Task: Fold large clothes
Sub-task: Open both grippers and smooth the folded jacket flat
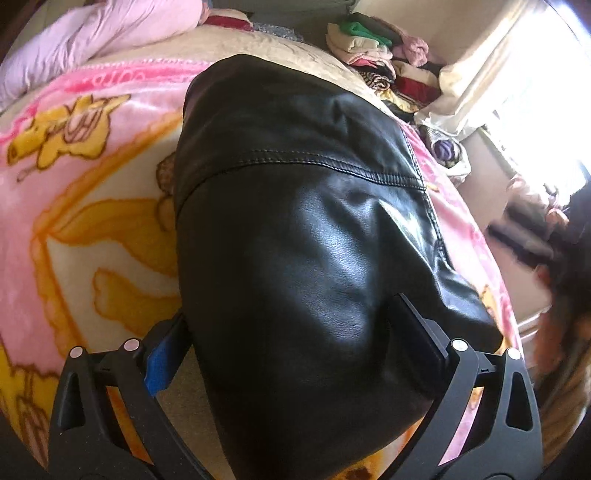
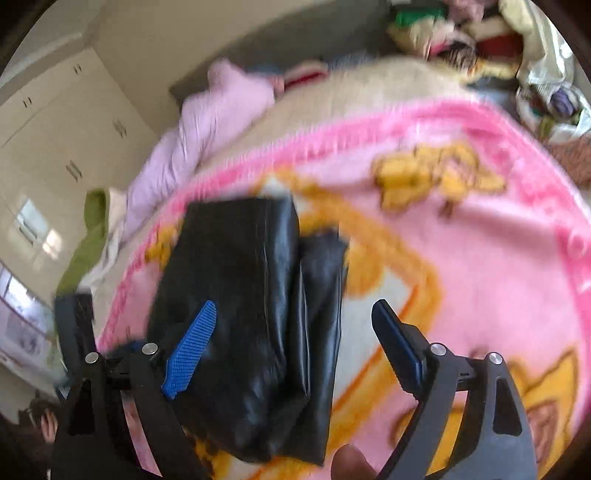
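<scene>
A black leather garment [image 1: 295, 221] lies folded in a thick bundle on the pink and yellow cartoon blanket [image 1: 92, 221]. My left gripper [image 1: 288, 310] is close over its near end. The jaws stand wide: the blue-padded left finger [image 1: 162, 354] is at the garment's edge and the right finger [image 1: 417, 332] is over the leather. In the right wrist view the same garment [image 2: 251, 314] shows as a compact folded stack on the blanket [image 2: 461, 277]. My right gripper [image 2: 295, 321] hovers open above it, one pad [image 2: 192, 347] over the leather and the other finger over the blanket, gripping nothing.
A pink quilt [image 1: 92, 33] lies at the bed's far side. A heap of folded and loose clothes [image 1: 376, 55] sits beyond the bed by a bright curtained window [image 1: 517, 92]. White wardrobe doors [image 2: 55, 129] line the wall. A person's fingertip [image 2: 351, 461] shows at the bottom edge.
</scene>
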Tool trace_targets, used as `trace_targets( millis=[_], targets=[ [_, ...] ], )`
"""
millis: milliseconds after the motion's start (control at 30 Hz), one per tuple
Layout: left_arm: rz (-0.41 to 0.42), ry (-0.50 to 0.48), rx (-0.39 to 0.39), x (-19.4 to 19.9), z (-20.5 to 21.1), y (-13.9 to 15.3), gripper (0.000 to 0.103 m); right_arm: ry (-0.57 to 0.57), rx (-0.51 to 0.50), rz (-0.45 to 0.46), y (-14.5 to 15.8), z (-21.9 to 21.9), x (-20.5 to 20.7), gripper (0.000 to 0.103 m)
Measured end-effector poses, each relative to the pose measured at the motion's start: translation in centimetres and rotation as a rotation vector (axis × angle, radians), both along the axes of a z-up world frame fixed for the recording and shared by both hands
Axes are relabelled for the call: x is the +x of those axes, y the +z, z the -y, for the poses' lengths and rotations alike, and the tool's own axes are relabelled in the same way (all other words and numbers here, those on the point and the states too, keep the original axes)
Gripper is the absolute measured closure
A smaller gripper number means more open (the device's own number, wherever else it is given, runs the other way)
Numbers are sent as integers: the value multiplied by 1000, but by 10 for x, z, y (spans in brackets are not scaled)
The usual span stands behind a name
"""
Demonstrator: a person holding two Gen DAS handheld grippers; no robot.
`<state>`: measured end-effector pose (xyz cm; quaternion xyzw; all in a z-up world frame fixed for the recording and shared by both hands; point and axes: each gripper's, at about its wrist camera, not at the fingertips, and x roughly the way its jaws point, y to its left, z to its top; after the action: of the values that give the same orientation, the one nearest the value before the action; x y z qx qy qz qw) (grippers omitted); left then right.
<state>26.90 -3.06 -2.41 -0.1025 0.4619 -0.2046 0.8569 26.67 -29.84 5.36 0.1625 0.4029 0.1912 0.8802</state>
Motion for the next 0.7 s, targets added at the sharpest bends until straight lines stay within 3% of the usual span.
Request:
trace_targets(
  millis=[67, 133, 267, 300, 333, 400, 533, 700],
  targets=[
    [2, -3, 4, 3, -1, 0, 10, 0, -24, -16, 2, -15, 11, 22],
    [2, -4, 1, 4, -3, 0, 10, 25, -61, -37, -7, -39, 26, 38],
    [11, -9, 14, 3, -2, 0, 10, 17, -110, -57, -26, -63, 51, 44],
    [12, -9, 18, 3, -1, -1, 10, 15, -125, -73, -31, -67, 55, 54],
    [13, -10, 22, 3, 1, -1, 10, 27, -123, -86, -34, -68, 58, 75],
    [9, -10, 26, 2, 1, 0, 10, 50, -77, -69, -30, -65, 53, 88],
    [20, -24, 6, 0, 1, 3, 8, 61, 49, 35, -5, -36, 30, 91],
    [58, -64, 56, -9, 16, 6, 8, -18, -64, -47, -46, -16, 30, 88]
  ],
)
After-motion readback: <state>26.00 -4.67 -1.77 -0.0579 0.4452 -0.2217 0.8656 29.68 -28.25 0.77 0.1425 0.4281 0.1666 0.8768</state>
